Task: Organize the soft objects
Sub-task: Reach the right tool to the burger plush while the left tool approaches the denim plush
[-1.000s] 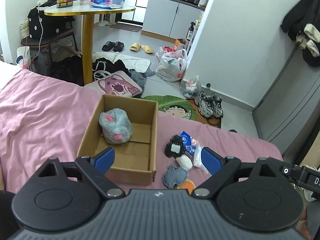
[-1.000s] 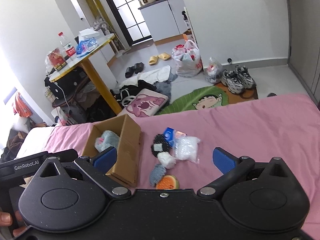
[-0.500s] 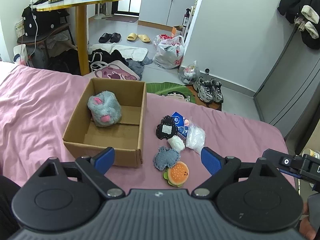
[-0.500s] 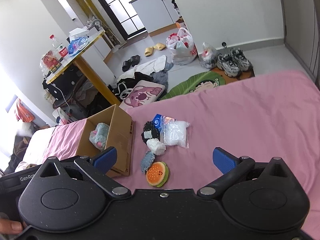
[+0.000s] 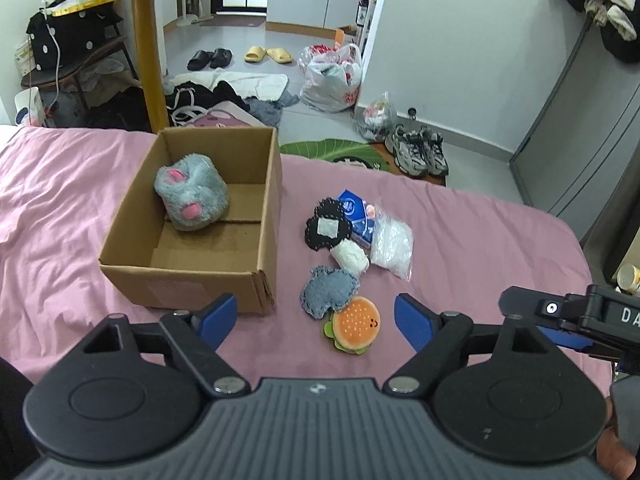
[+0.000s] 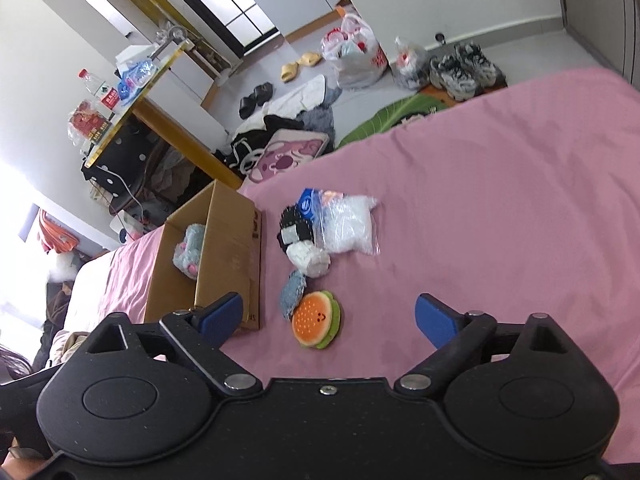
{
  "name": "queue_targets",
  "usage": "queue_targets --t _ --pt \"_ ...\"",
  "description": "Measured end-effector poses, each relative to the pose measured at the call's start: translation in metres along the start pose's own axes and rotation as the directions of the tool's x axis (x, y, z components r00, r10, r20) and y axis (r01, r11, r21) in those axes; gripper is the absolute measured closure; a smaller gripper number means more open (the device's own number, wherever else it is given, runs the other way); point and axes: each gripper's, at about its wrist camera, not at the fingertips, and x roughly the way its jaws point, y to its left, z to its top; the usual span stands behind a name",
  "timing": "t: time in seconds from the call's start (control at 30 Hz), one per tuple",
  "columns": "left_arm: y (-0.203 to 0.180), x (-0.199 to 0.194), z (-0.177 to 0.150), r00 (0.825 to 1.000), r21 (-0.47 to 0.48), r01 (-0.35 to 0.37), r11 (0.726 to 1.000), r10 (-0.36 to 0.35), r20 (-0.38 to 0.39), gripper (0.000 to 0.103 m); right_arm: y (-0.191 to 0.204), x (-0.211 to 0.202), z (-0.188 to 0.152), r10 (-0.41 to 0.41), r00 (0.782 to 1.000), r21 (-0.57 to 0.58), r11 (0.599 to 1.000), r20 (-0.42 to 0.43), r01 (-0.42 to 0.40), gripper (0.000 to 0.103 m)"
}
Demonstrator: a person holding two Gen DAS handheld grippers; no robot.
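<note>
Both tools, left [image 5: 315,318] and right [image 6: 329,319], were spread wide, empty, above the bed [image 5: 480,248]. Burger [image 5: 356,331] lay flat just right of the box [image 5: 192,276]; round, no clear long axis. Grey plush [image 5: 191,192] sat inside.

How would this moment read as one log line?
left gripper: open, empty | right gripper: open, empty | cardboard box: holds grey plush | burger toy: on bed

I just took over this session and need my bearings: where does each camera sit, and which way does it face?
Left wrist: on the left gripper, above the bed's near edge, facing the cardboard box; own open blue fingers show, the right gripper alongside.
Right wrist: on the right gripper, rolled, facing the burger toy; open fingers show.
Shared: box, grey plush, burger toy.
</note>
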Motion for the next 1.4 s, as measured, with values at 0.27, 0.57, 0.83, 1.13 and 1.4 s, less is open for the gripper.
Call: queue_targets --t 0.27,0.57,0.83,1.13,1.4 --pt "-0.008 0.024 -0.002 0.998 0.012 0.017 1.0 -0.017 -0.066 0.035 -0.006 0.021 -0.004 0.016 0.998 0.041 0.999 -0.069 -0.014 0.025" --pt "-0.007 0.053 -0.004 0.992 -0.001 0.03 1.0 -0.03 -0.122 0.061 -0.011 0.047 -0.005 0.039 0.991 0.088 0.996 -0.129 -0.028 0.039" --pt "-0.002 0.075 -0.005 0.986 -0.025 0.034 0.999 -0.037 -0.161 0.072 -0.02 0.073 -0.003 0.066 0.984 0.167 0.985 -0.168 -0.038 0.049" --pt "0.001 0.095 -0.005 0.98 -0.018 0.041 0.999 -0.044 -0.192 0.072 -0.028 0.106 -0.004 0.098 0.968 0.257 0.966 -0.231 -0.037 0.056" --pt "0.008 0.109 -0.002 0.977 -0.04 0.037 0.999 -0.044 -0.209 0.072 -0.028 0.13 -0.007 0.109 0.951 0.28 0.96 -0.288 -0.026 0.061"
